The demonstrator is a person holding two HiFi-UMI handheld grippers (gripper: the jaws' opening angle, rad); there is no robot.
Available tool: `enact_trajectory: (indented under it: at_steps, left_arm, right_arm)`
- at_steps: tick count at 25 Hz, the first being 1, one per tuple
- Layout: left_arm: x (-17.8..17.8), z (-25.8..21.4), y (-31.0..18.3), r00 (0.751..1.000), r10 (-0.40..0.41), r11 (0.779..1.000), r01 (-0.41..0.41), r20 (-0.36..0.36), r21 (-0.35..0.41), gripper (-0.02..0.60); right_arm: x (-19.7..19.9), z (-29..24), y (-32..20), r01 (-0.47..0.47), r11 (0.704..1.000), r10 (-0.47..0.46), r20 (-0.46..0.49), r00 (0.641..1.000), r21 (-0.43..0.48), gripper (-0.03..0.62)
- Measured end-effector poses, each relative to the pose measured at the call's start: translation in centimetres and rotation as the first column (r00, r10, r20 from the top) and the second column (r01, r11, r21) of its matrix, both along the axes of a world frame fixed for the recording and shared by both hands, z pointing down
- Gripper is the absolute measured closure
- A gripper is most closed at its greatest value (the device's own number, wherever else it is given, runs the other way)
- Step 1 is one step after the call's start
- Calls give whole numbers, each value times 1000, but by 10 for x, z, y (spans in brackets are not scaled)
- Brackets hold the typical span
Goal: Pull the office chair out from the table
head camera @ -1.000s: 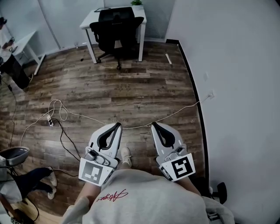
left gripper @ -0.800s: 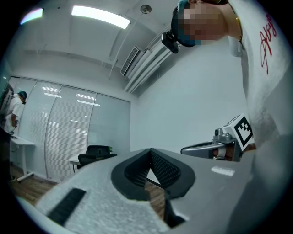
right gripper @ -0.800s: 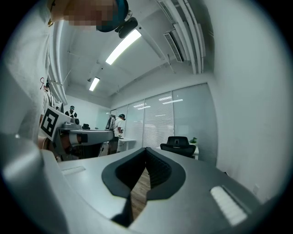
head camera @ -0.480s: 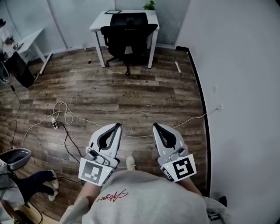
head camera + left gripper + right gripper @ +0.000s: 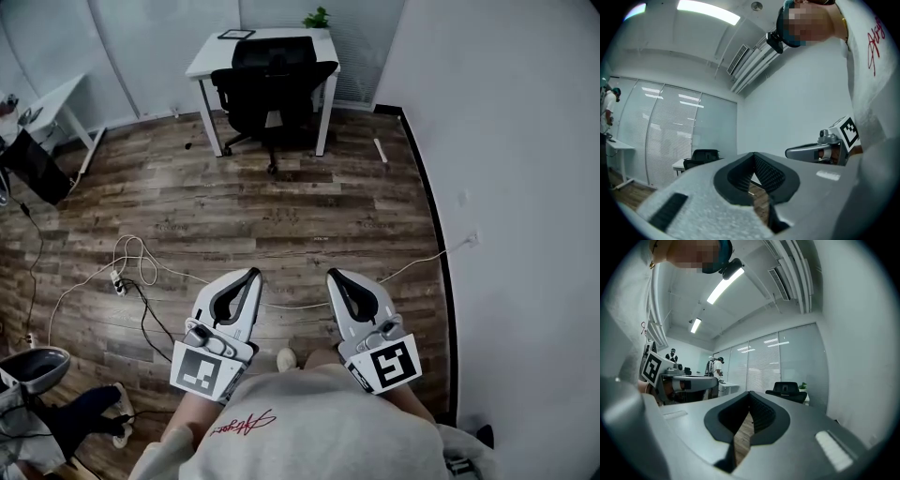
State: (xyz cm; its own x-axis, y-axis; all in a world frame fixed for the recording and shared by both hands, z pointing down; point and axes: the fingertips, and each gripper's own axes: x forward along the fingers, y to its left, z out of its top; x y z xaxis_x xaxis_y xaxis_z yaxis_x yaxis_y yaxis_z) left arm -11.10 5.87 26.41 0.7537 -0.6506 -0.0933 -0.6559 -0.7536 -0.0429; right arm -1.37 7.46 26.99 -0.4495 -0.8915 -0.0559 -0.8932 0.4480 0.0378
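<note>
Left claw (image 5: 251,274), right claw (image 5: 334,275) clenched, empty. Office chair (image 5: 272,80) well apart, tucked at counter (image 5: 211,56). Risk: feet snag floor cable (image 5: 281,306) en route.

Grey sweatshirt (image 5: 319,433), red script (image 5: 239,422); white left gripper (image 5: 251,275), right gripper (image 5: 335,276), black-lined jaws

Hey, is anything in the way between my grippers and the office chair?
Nothing upright. A white cable lies across the wood floor just ahead of the left gripper and right gripper; beyond it, bare boards run to the office chair at the white table.
</note>
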Motion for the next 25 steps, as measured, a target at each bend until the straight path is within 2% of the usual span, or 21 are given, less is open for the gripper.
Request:
enact_trajectory:
  at_steps: [5,14,18,22,25]
  left_arm:
    - [7,1,-11,999,-7,1000,6,-42,-11,589]
    - [13,-9,-33,999,-39,999,39,-7,3,589]
    - [15,-14,-38,998,-54,998,55,-40,11,589]
    - [8,-1,-33,998,-57,998,57,9,0,589]
    - [1,-1,-31,998,-61,998,61,-1,0,589]
  right_arm:
    - [8,7,-11,-2,1000,2,8,1000,-24,595]
    - [12,-9,-38,43,999,-43,-1,999,14,595]
    - [14,-5,-44,49,999,-49,3,999,-2,596]
    - [6,0,-42,68,998,-68,9,998,-6,595]
    - [-1,1,-41,76,997,-76,16,997,-10,595]
